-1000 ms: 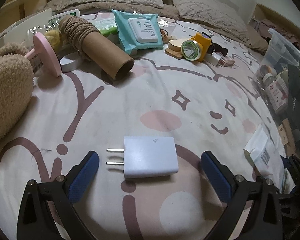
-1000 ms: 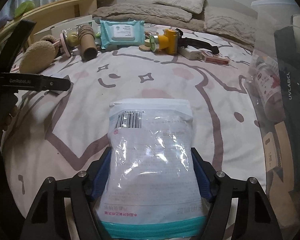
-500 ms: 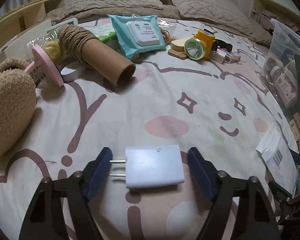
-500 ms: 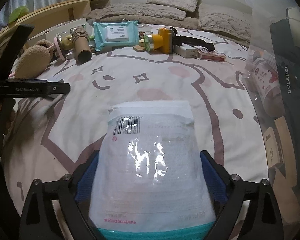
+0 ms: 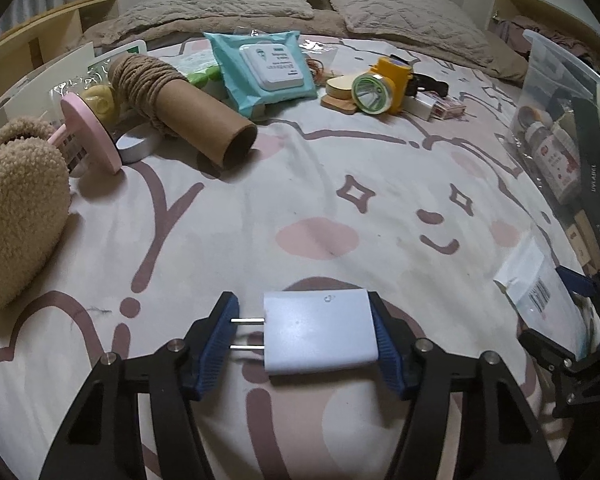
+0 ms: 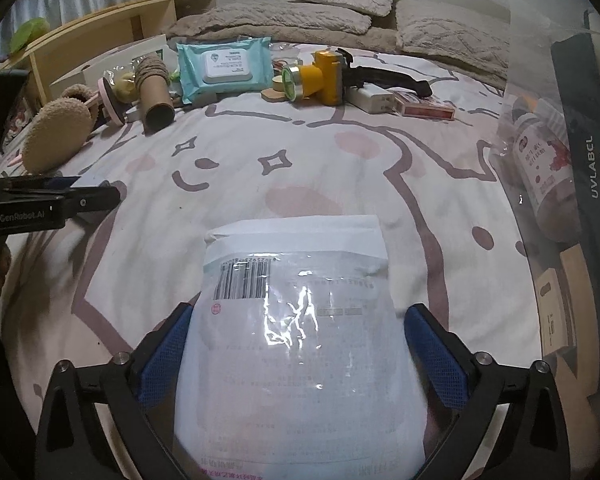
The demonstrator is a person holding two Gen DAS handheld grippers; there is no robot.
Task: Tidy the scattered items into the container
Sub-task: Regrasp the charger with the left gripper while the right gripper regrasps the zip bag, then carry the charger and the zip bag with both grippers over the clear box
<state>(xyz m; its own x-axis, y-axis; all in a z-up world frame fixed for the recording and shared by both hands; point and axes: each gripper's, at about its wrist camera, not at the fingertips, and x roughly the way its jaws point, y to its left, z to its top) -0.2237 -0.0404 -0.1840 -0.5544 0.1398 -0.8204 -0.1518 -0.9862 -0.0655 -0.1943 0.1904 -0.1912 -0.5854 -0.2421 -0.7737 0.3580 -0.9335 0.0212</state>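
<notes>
Left wrist view: our left gripper [image 5: 304,334] straddles the charger [image 5: 320,336] lying flat on the bed [image 5: 260,208]. Jaws closing, right pad at the body end, left pad at the 2 prongs. We judge it light, rigid and smooth.

Right wrist view: our right gripper [image 6: 296,354] straddles the pouch [image 6: 300,344]; jaws closing, not yet pressing. Soft, slippery film: grip mid-sides. The bin [image 6: 540,92] stands right.

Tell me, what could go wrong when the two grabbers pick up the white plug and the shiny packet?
The left gripper is closing on the white plug, one pad meeting the thin prongs, so the plug might twist or slip. The right gripper is closing around the shiny packet, which is wide and slick; it may crumple or slide out before reaching the clear container.
</notes>
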